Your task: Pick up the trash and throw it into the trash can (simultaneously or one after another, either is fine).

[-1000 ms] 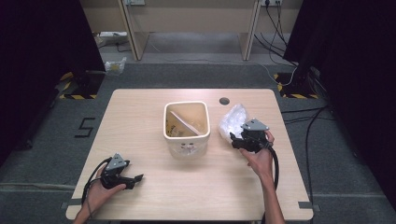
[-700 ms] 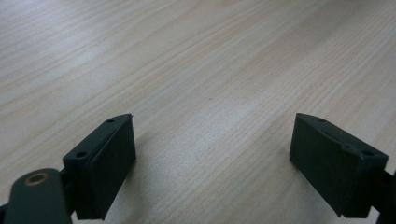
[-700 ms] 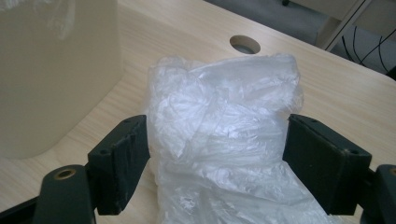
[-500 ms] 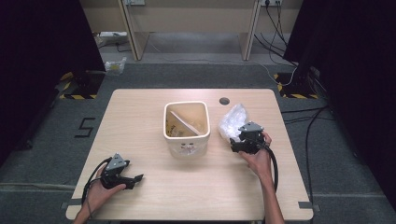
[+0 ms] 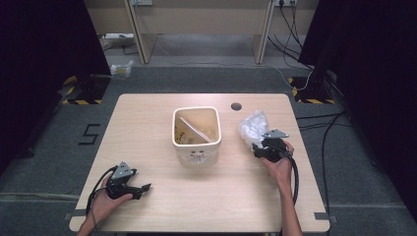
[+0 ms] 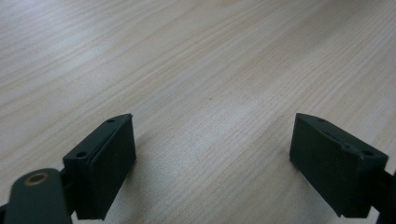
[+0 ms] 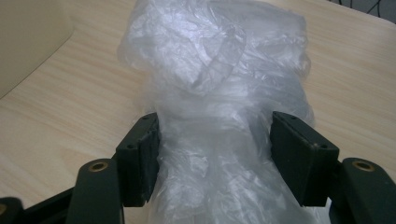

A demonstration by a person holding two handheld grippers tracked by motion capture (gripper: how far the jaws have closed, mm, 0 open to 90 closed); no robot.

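A crumpled clear plastic bag (image 5: 253, 127) lies on the wooden table (image 5: 147, 128), to the right of a cream waste bin (image 5: 173, 129). My right gripper (image 5: 256, 143) reaches into the bag's near end. In the right gripper view the bag (image 7: 215, 70) bulges between the two pads (image 7: 140, 158) and is pinched narrower there; the jaws of the right gripper (image 7: 215, 156) have just been closing on it. My left gripper (image 5: 144, 189) rests low at the table's front left. Its jaws (image 6: 212, 158) stand wide open over bare wood.
The bin holds a flat light strip (image 5: 195, 129) and some paper scraps. A dark round cable hole (image 5: 236, 106) is in the table top behind the bag. Cables trail from both grippers toward the front edge. Grey carpet surrounds the table.
The right gripper has moved down and forward into the bag, and its jaws have narrowed around the plastic. The left gripper has stayed put.
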